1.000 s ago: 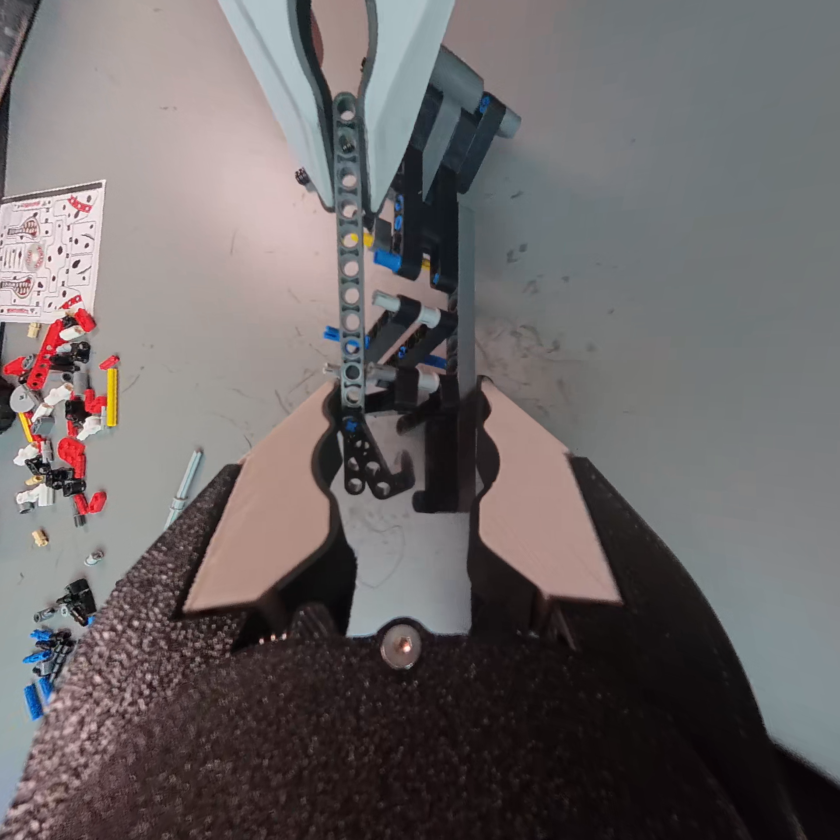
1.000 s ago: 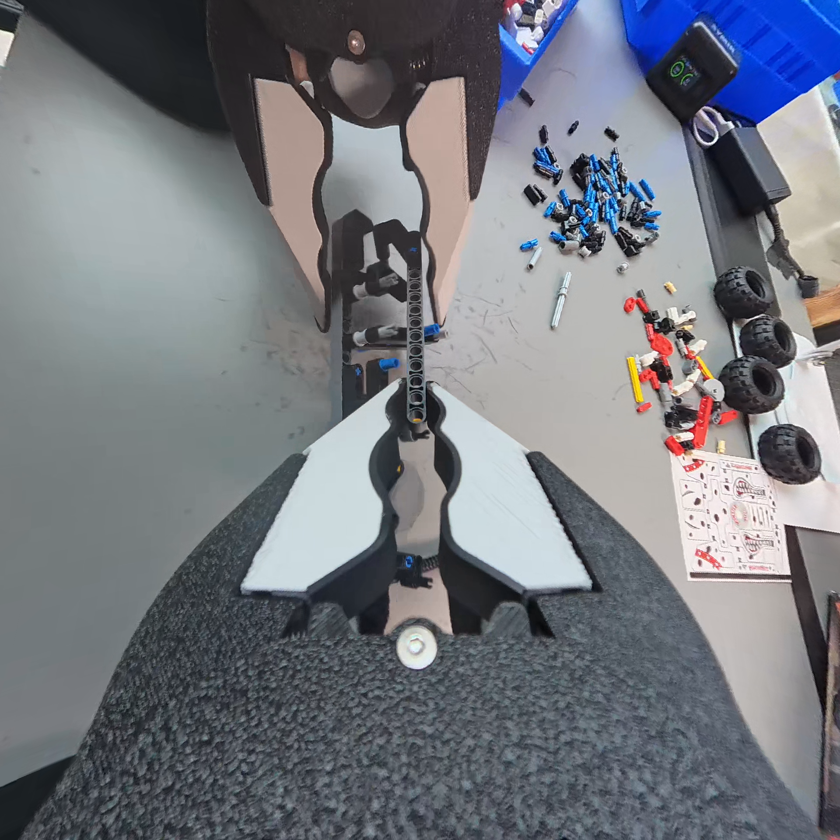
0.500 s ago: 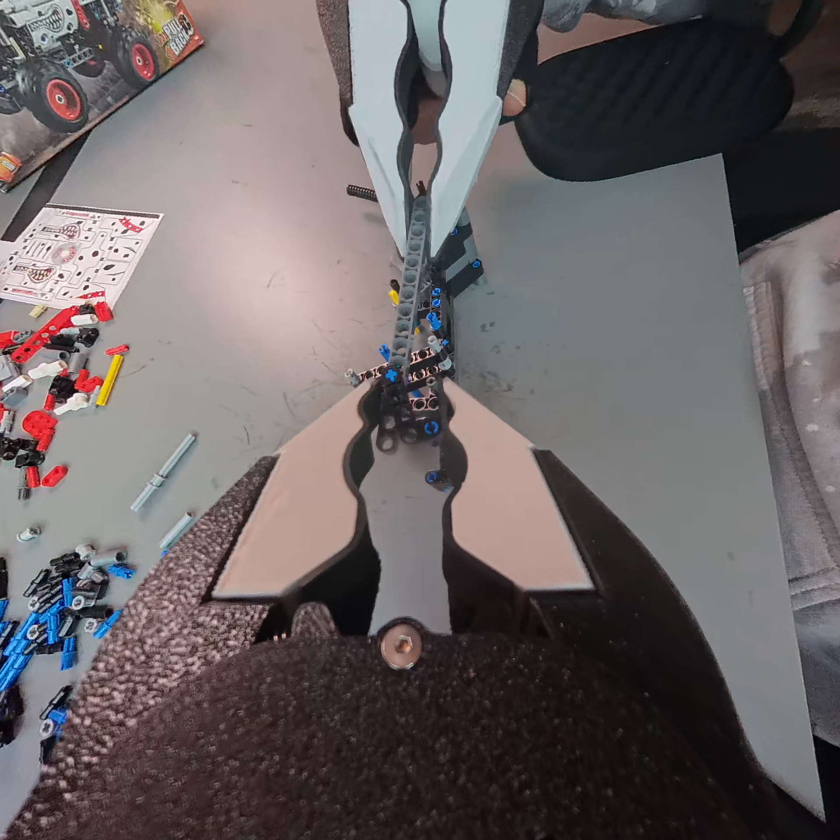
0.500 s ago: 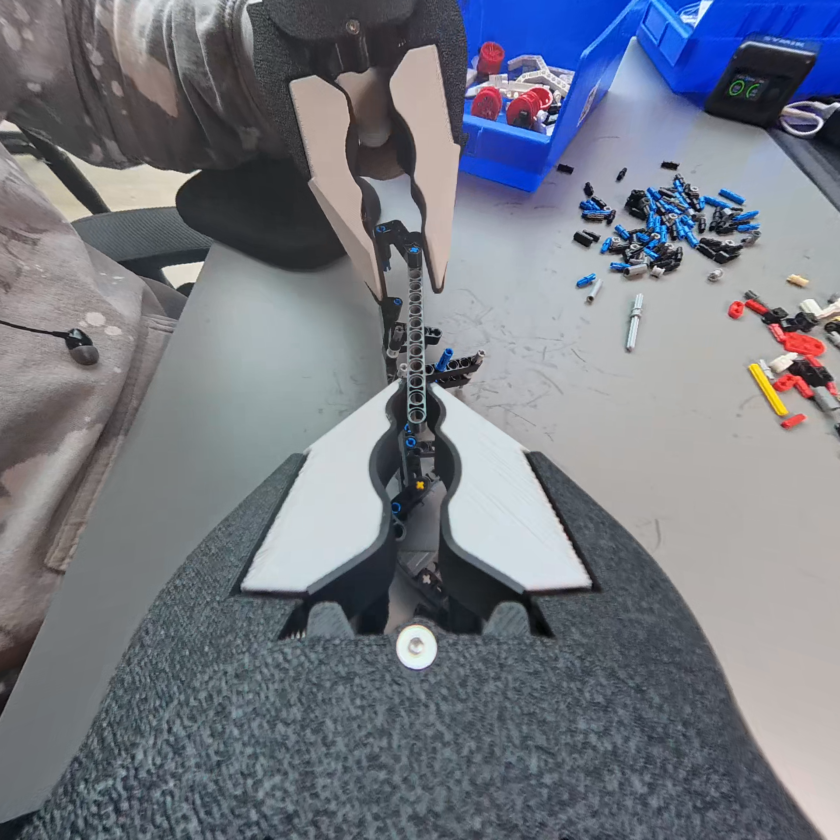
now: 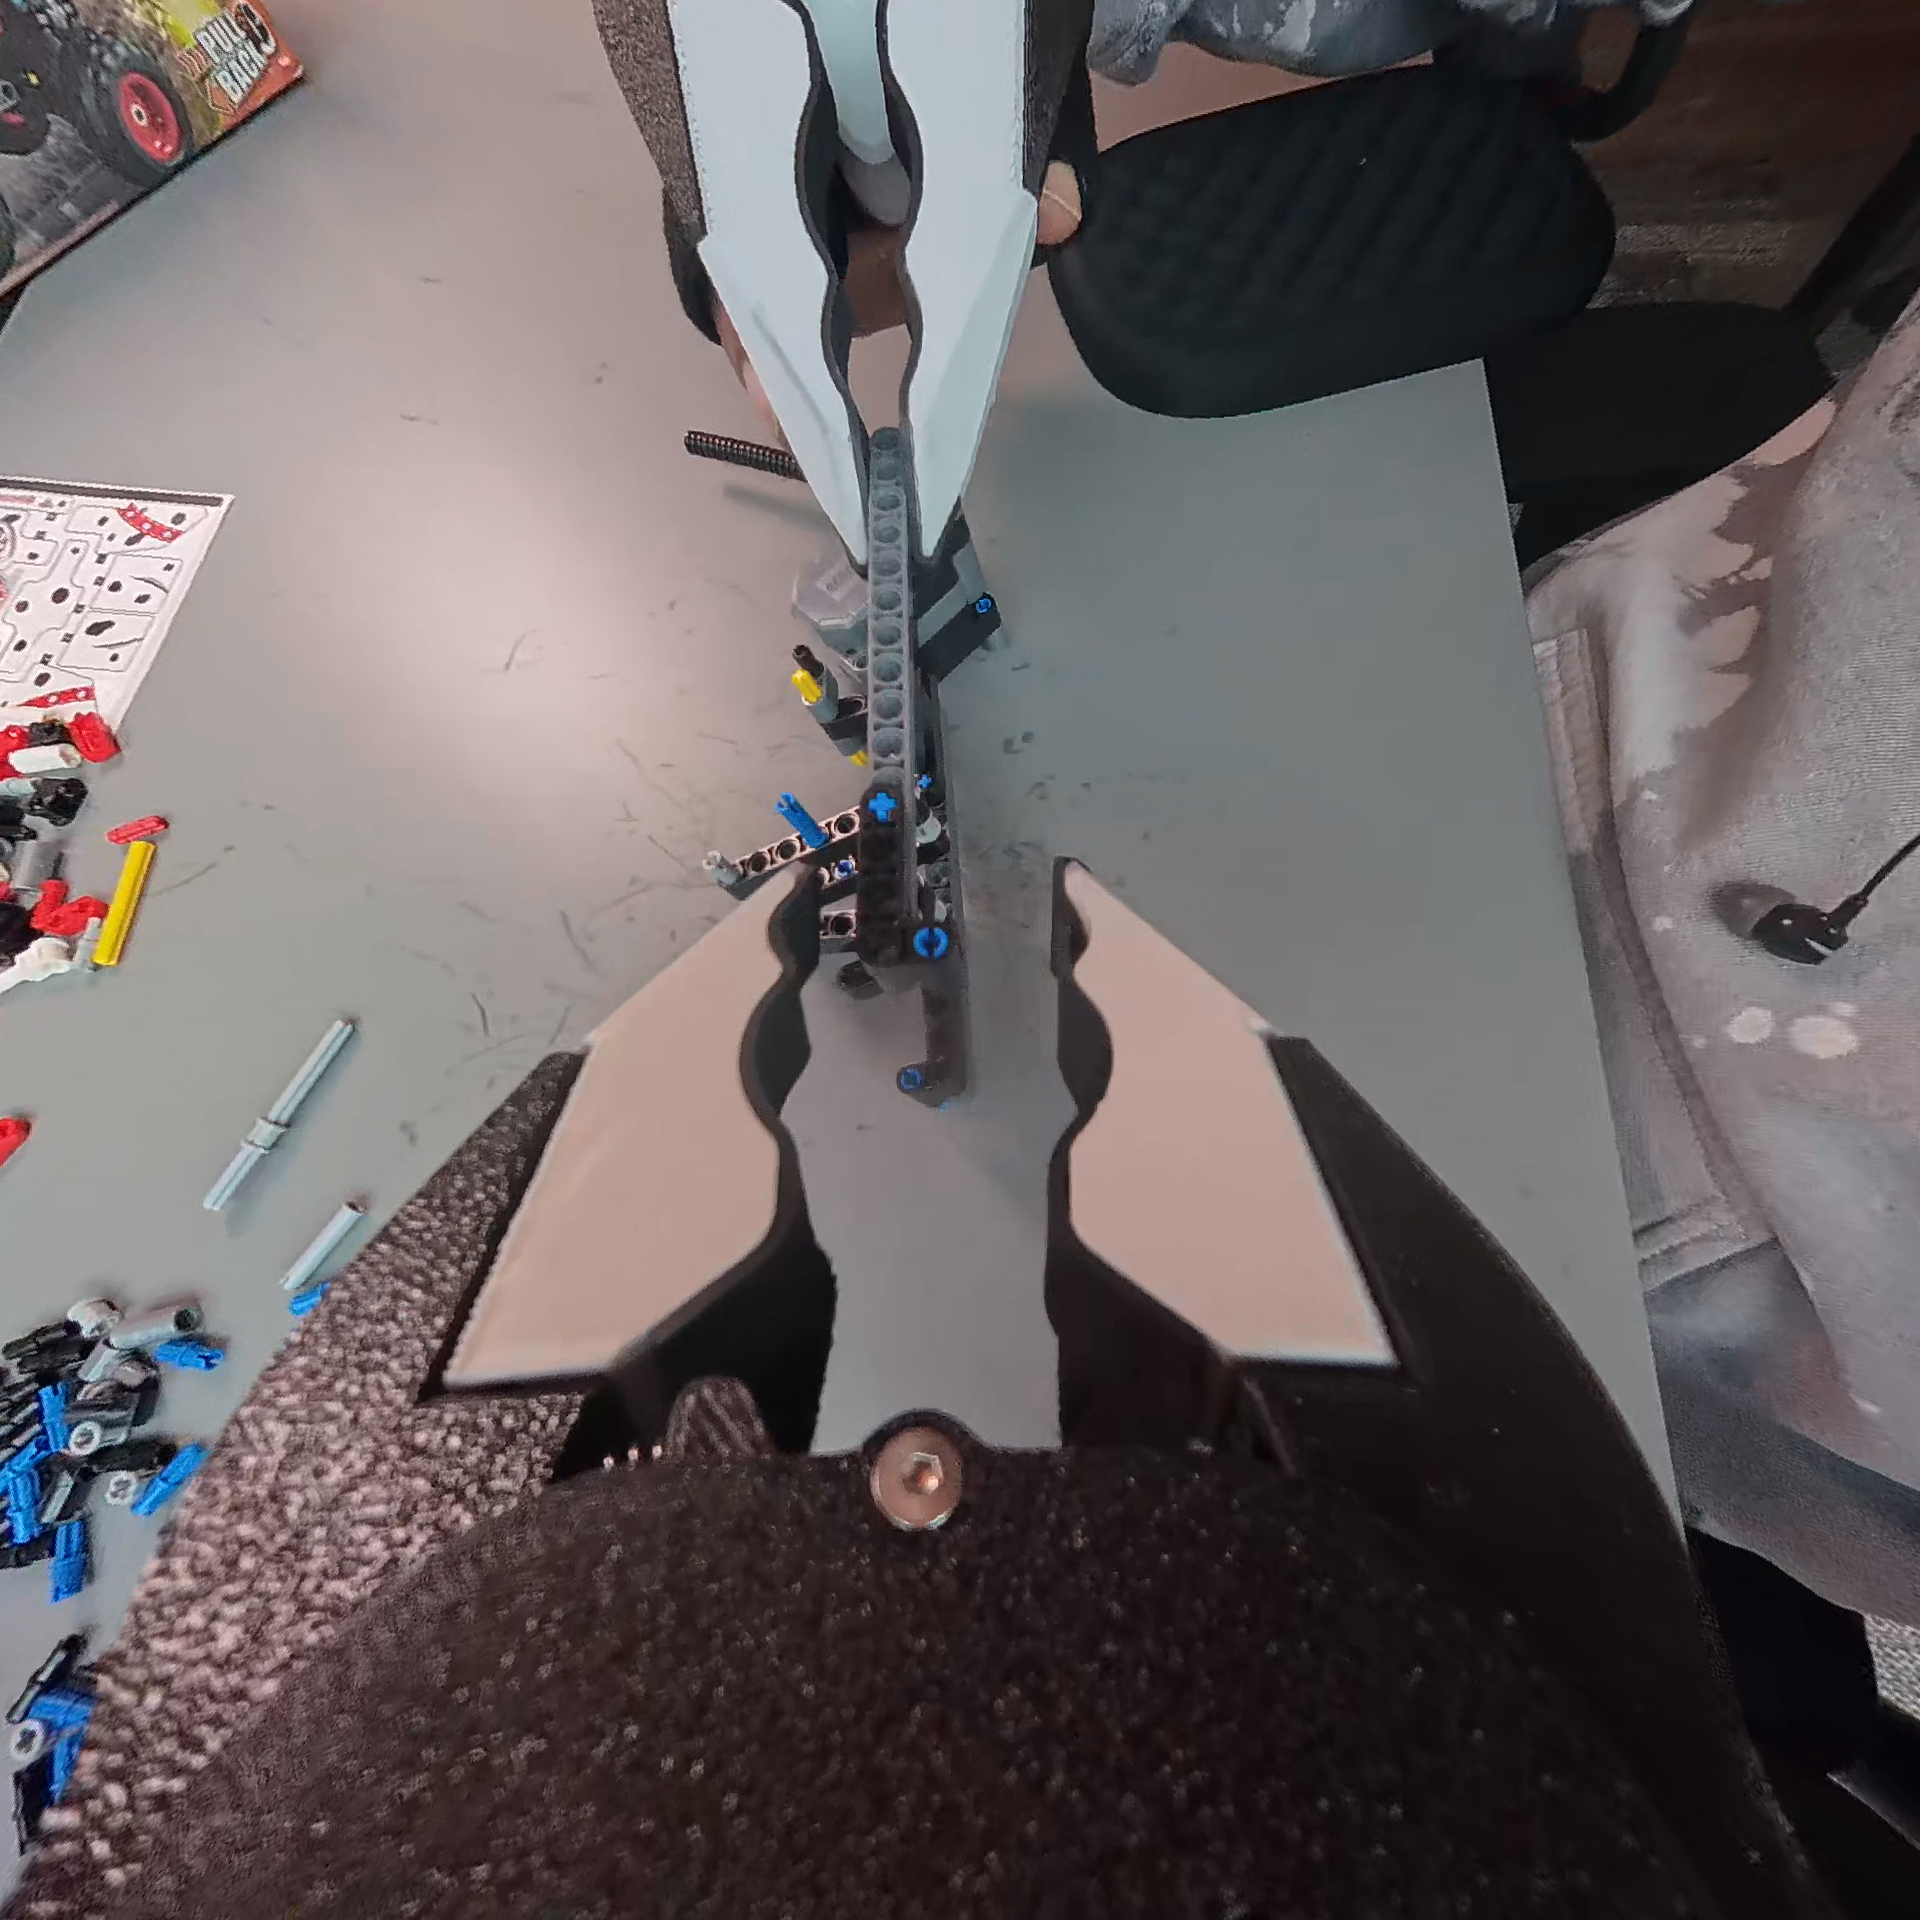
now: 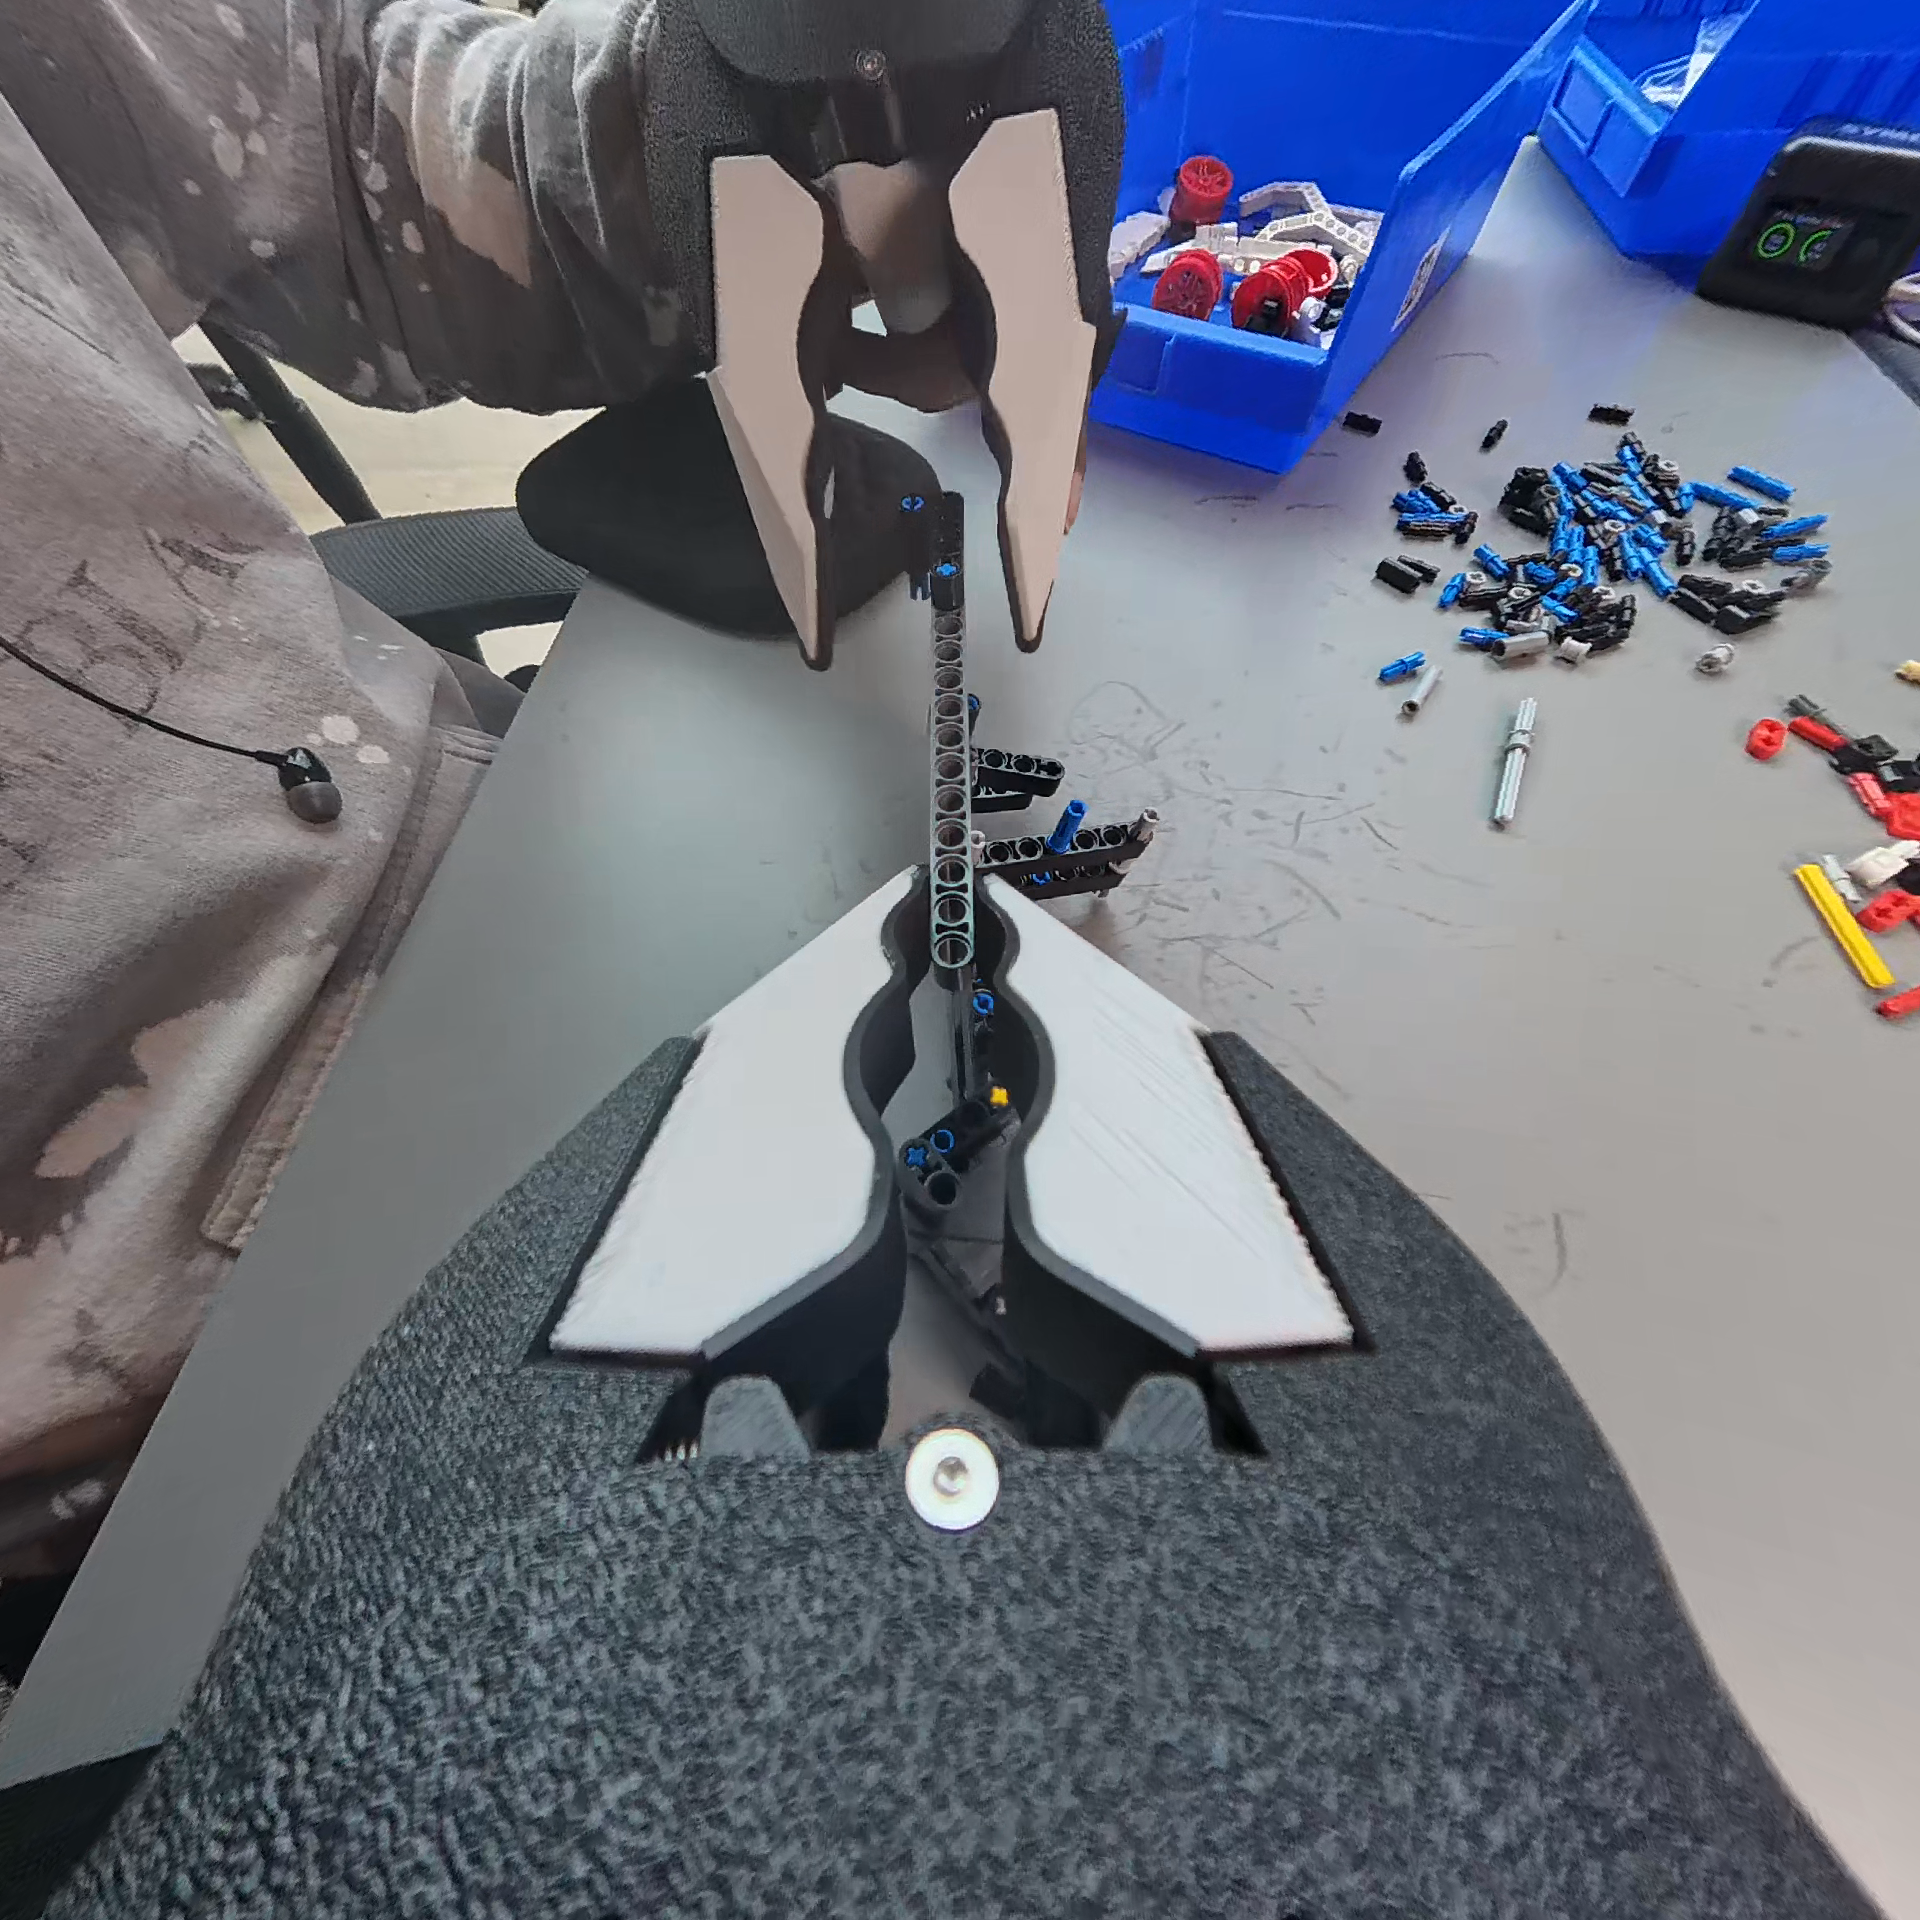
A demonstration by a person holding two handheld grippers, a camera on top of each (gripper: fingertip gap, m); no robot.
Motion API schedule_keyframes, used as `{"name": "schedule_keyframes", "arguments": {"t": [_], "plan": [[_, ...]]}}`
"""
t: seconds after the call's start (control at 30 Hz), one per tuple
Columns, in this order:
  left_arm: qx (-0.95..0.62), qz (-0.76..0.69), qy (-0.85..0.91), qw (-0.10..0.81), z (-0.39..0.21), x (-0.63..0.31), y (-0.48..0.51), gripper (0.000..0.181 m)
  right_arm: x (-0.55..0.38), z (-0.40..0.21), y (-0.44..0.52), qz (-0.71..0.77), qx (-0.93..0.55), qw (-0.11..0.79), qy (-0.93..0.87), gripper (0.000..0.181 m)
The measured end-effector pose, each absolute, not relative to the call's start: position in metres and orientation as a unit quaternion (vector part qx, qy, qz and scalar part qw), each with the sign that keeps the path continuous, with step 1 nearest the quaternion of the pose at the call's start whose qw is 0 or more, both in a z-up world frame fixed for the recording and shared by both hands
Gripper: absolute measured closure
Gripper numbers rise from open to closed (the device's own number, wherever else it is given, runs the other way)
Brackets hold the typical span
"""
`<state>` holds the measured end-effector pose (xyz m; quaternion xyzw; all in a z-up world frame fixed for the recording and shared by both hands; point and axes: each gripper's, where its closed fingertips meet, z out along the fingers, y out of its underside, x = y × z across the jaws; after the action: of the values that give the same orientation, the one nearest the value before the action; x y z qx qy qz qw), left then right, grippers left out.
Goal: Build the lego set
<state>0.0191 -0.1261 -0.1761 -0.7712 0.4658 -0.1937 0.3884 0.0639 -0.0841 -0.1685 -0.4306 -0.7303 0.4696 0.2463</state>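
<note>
The partly built lego frame (image 5: 888,644) is a long grey holed beam joined to black beams with blue pins. It stands on edge on the grey table (image 5: 1299,727). My right gripper (image 6: 951,904), with white fingers, is shut on the near end of the grey beam (image 6: 948,790). In the left wrist view it (image 5: 894,551) comes in from the top. My left gripper (image 5: 930,883), with tan fingers, is open, its tips on either side of the frame's black end without touching. In the right wrist view it (image 6: 923,644) hangs open over the far end.
A pile of blue and black pins (image 6: 1600,561), red and white pieces (image 5: 52,831), grey axles (image 5: 281,1112) and a sticker sheet (image 5: 83,592) lie to one side. A blue bin (image 6: 1247,343) holds red hubs. The table edge (image 5: 1558,935), a chair and a person's sleeve are close by.
My left gripper has opened, let go of the frame's black end and drawn back a little. The right gripper still holds the grey beam. Both views have swung to a lower angle.
</note>
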Motion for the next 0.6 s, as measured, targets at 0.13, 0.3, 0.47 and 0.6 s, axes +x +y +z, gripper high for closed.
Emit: {"name": "schedule_keyframes", "arguments": {"t": [0.13,0.3,0.47,0.6], "plan": [[-0.764,-0.235,0.430,0.419,-0.153,0.005,-0.130,0.127,0.066,-0.168,-0.081,0.470,-0.436,0.246,-0.727,0.174],[-0.770,-0.228,0.422,0.422,-0.154,-0.010,-0.138,0.128,0.066,-0.171,-0.081,0.473,-0.443,0.239,-0.723,0.175],[-0.779,-0.232,0.400,0.424,-0.166,-0.014,-0.137,0.133,0.062,-0.172,-0.081,0.475,-0.444,0.235,-0.722,0.174],[-0.775,-0.241,0.389,0.436,-0.166,-0.008,-0.134,0.137,0.059,-0.171,-0.083,0.474,-0.443,0.233,-0.724,0.174]]}}
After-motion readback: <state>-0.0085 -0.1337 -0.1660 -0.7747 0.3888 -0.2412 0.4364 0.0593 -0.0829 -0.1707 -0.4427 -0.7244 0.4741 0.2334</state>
